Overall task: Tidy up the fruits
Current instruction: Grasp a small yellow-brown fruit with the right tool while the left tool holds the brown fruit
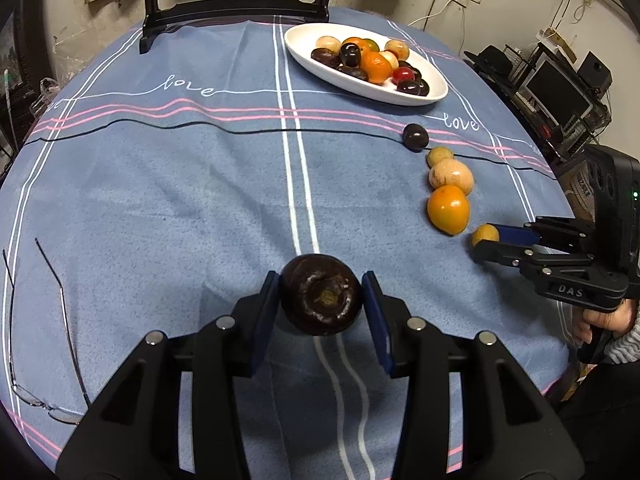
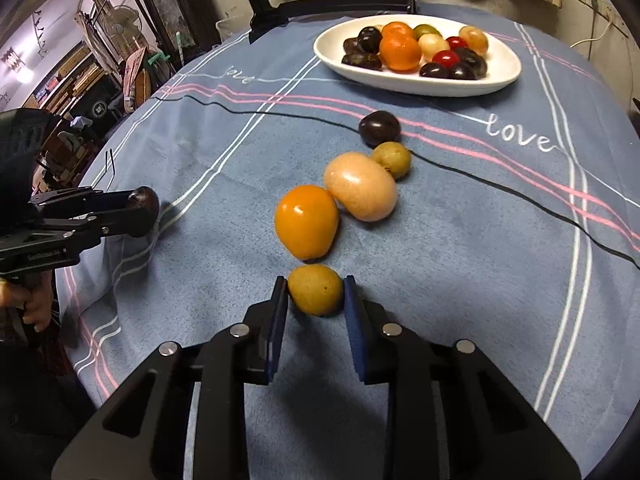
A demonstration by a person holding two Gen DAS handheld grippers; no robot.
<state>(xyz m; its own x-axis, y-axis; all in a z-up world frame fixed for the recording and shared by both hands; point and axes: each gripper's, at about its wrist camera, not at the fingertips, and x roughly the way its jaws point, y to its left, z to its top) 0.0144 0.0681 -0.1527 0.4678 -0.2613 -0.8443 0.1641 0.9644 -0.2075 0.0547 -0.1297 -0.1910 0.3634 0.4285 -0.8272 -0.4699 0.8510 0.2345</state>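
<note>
Left wrist view: left gripper (image 1: 320,300) clamps a dark round fruit (image 1: 321,294) above the tablecloth (image 1: 180,200); eyeglasses (image 1: 40,340) lie far left. Right wrist view: right gripper (image 2: 316,296) closes on a small yellow fruit (image 2: 315,289); ahead, orange fruit (image 2: 306,221), then white dish (image 2: 500,76).

The left gripper (image 1: 321,300) holds a dark round fruit (image 1: 321,295) between its blue fingers (image 1: 267,304), above the blue tabletop (image 1: 180,200). At 3 o'clock the right gripper (image 1: 486,240) has its fingers around a small yellow fruit (image 1: 485,234). From there a row of fruits runs up toward 1 o'clock: an orange fruit (image 1: 448,209), a pale fruit (image 1: 451,176), a small one, a dark plum (image 1: 415,136). A white plate (image 1: 304,36) of fruits lies at 1 o'clock. Eyeglasses (image 1: 40,340) lie at 8 o'clock.
</note>
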